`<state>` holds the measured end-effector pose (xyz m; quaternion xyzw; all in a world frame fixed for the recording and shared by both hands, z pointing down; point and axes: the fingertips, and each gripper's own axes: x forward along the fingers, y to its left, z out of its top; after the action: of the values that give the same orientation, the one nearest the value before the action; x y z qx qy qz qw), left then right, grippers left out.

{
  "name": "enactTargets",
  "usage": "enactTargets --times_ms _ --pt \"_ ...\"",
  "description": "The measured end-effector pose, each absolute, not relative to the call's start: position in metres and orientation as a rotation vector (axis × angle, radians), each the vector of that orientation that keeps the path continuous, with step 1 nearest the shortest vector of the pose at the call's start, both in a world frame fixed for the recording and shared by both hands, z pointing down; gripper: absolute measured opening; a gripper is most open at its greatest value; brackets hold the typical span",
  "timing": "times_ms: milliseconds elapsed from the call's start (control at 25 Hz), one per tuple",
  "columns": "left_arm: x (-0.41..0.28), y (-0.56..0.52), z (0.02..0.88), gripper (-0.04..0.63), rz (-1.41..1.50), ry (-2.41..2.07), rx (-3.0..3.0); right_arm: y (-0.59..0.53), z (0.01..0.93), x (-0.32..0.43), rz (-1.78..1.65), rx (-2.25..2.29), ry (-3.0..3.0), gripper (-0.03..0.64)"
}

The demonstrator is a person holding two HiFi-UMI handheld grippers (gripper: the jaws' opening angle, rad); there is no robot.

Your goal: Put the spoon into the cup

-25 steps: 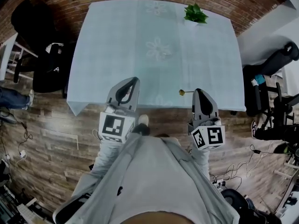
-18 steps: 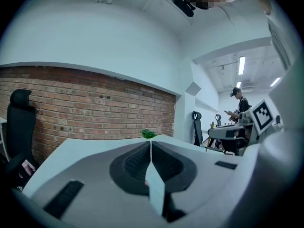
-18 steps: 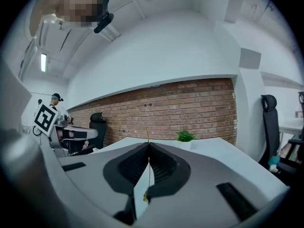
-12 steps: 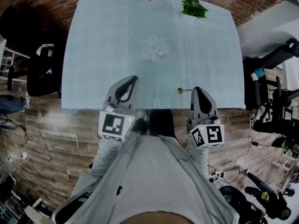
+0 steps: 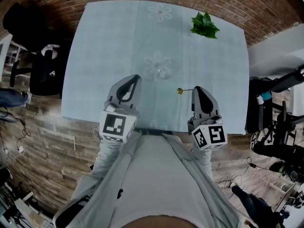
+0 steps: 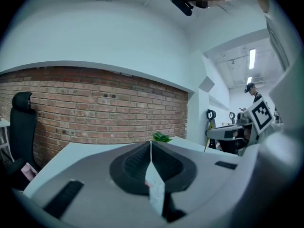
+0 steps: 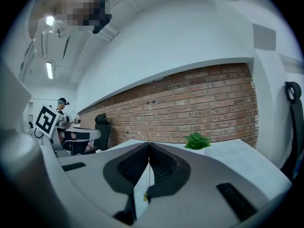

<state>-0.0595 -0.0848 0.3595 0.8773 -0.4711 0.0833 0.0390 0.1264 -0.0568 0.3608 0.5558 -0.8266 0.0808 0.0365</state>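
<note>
Both grippers have advanced from the near edge of the table [image 5: 104, 56] to further over its pale cloth. Right gripper [image 5: 195, 90]: clenched on the spoon [image 5: 182, 90]. Its own view shows the thin gold handle pinched between closed jaws; only the head view shows the bowl projecting leftward off the tips. Left gripper [image 5: 136, 79]: jaws together, nothing seen between them. Cup [image 5: 162, 73]: on the cloth, beyond and between the grippers, apart from the spoon, made out in the head view only.
</note>
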Motion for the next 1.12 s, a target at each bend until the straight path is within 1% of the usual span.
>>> enactTargets --times_ms 400,720,1120 --pt "-0.041 -0.132 0.347 0.023 0.262 -1.557 2.644 -0.126 0.344 0.134 0.217 1.567 -2.67 0.018" --pt "-0.042 -0.138 0.353 0.023 0.326 -1.57 2.624 -0.142 0.348 0.136 0.276 1.53 -2.708 0.018" --pt "-0.039 -0.152 0.355 0.023 0.281 -1.482 2.649 -0.141 0.347 0.134 0.255 1.608 -2.633 0.018"
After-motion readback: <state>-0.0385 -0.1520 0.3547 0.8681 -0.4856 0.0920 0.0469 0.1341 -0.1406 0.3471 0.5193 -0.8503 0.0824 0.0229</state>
